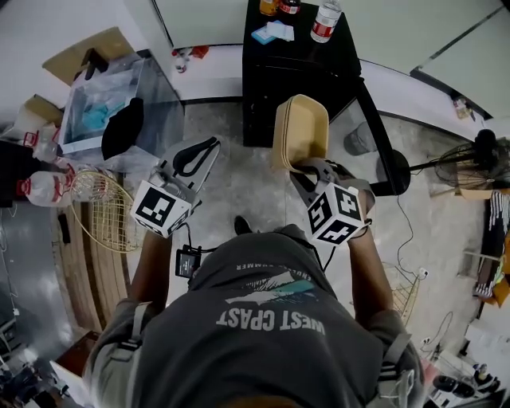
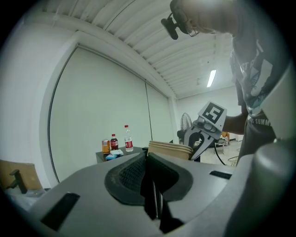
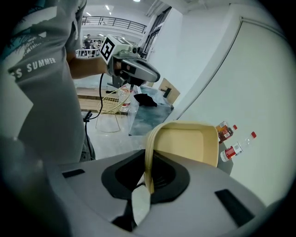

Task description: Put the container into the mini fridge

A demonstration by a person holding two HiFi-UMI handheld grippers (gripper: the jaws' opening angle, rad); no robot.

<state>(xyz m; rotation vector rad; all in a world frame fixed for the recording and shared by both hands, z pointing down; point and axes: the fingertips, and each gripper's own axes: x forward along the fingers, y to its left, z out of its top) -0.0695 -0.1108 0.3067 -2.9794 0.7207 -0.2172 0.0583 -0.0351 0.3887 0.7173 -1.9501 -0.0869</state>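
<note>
1. Head view: gripping the beige container (image 1: 300, 131) by its near rim in the right tongs (image 1: 307, 169) and holding it on edge just in front of the black mini fridge (image 1: 299, 80), not yet inside. Holding the left tongs (image 1: 196, 156) off to the side, well apart from the container. Noting what looks like the fridge door (image 1: 376, 135) swung out on the right. Judging that a wide swing risks knocking the container against that door or the cabinet edge. Finding bottles (image 1: 325, 20) on the fridge top, a wire basket (image 1: 100, 211) on the floor at left and a standing fan (image 1: 458, 159) at right, none blocking the way in.
2. Left gripper view: showing the left tongs pressed together with nothing between them. Looking past them at the container in the other tongs, with the fridge top behind.
3. Right gripper view: pinching only the thin rim, jaws narrow on it, with the container's body hanging out to one side. Judging that such an edge grip risks letting it twist or slip if bumped on the fridge opening.
</note>
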